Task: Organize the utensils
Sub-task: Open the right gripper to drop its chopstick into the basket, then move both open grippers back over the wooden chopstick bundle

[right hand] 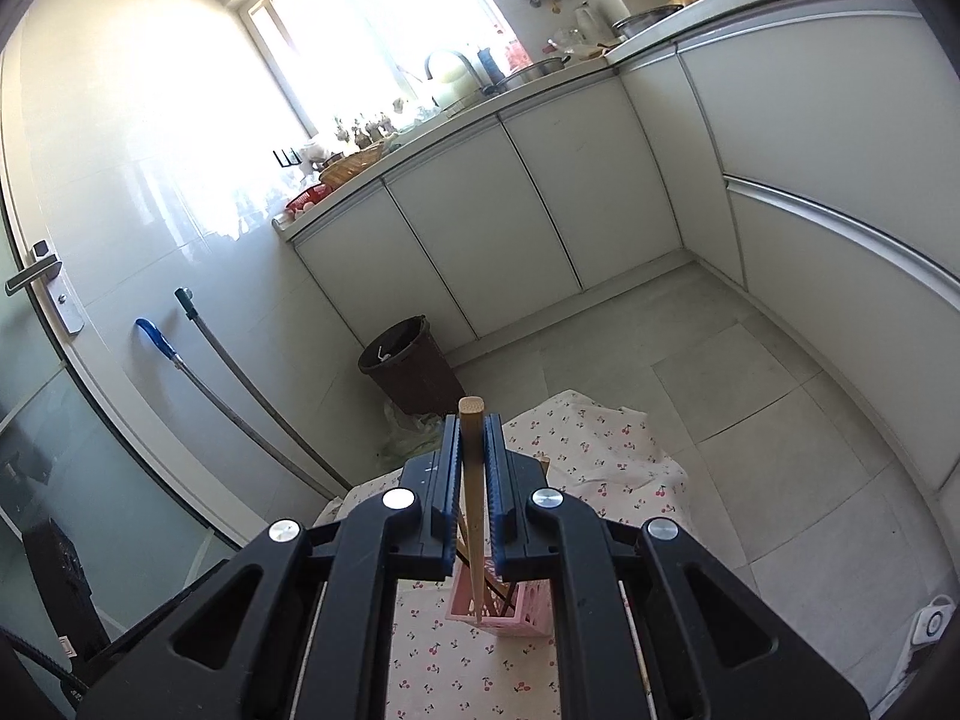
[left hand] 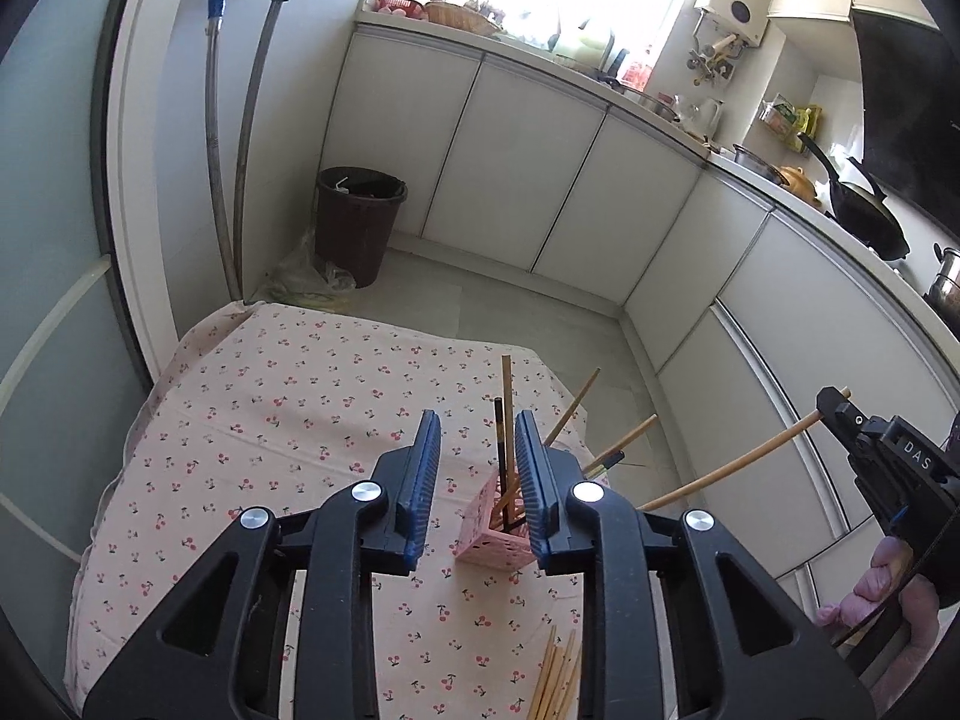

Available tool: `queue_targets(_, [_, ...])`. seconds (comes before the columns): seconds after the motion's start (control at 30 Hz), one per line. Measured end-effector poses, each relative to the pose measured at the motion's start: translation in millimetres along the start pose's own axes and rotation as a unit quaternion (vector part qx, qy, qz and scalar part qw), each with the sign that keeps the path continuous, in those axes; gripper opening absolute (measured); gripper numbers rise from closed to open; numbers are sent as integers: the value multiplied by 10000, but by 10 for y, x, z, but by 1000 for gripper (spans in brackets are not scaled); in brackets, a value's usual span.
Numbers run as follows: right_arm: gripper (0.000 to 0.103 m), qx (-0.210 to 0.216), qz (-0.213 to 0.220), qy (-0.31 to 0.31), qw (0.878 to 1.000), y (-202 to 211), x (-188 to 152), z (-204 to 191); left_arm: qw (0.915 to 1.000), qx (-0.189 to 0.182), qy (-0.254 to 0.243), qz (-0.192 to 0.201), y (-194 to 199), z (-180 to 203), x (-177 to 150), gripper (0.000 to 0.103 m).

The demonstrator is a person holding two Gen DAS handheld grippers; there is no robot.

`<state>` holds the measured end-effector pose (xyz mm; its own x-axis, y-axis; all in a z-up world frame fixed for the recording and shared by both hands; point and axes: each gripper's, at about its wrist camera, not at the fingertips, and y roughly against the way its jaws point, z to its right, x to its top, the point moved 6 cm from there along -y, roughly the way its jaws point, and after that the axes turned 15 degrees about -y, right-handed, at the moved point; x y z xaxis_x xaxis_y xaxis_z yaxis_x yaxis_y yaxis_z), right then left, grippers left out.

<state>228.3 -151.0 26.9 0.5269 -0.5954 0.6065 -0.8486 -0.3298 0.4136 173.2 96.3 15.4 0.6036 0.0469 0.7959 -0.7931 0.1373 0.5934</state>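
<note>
Right wrist view looks down along the right gripper (right hand: 474, 474), whose blue-padded jaws are pinched on a wooden chopstick (right hand: 473, 492). The stick's blunt end rises just above the fingertips, and its thin end points down over the pink slotted holder (right hand: 528, 612) directly below. From the left wrist view, the left gripper (left hand: 477, 456) hovers with jaws spread and nothing between them; the same holder (left hand: 480, 516) sits beyond the gap, with several chopsticks (left hand: 507, 420) standing or leaning in it. More loose chopsticks (left hand: 555, 678) lie on the cherry-print tablecloth (left hand: 270, 420), near the left gripper's right side.
</note>
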Motion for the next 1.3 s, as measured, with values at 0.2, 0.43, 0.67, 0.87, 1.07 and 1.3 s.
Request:
queue_targets(0.2, [8, -144, 17, -30, 9999, -241, -12, -18, 9997, -94, 51, -217, -135, -16, -55, 25])
queue_targets(0.43, [15, -380, -360, -33, 9986, -717, -225, 21, 9985, -267, 173, -440, -355, -22, -145, 26])
queue_targets(0.67, [15, -610, -537, 415, 9958, -692, -415, 3, 9983, -401, 133, -393, -322, 55, -143, 31])
queue_targets(0.87, [27, -908, -775, 717, 9903, -658, -677, 132, 9983, -353, -105, -454, -316, 178, -200, 38])
queue_targets(1.07, [46, -1257, -929, 1039, 9822, -600, -924, 295, 9967, -192, -314, -725, -438, 236, -407, 56])
queue_targets(1.3, [63, -1512, -1085, 1062, 9768, -507, -1093, 525, 9928, -114, -492, -1086, -559, 322, -672, 68])
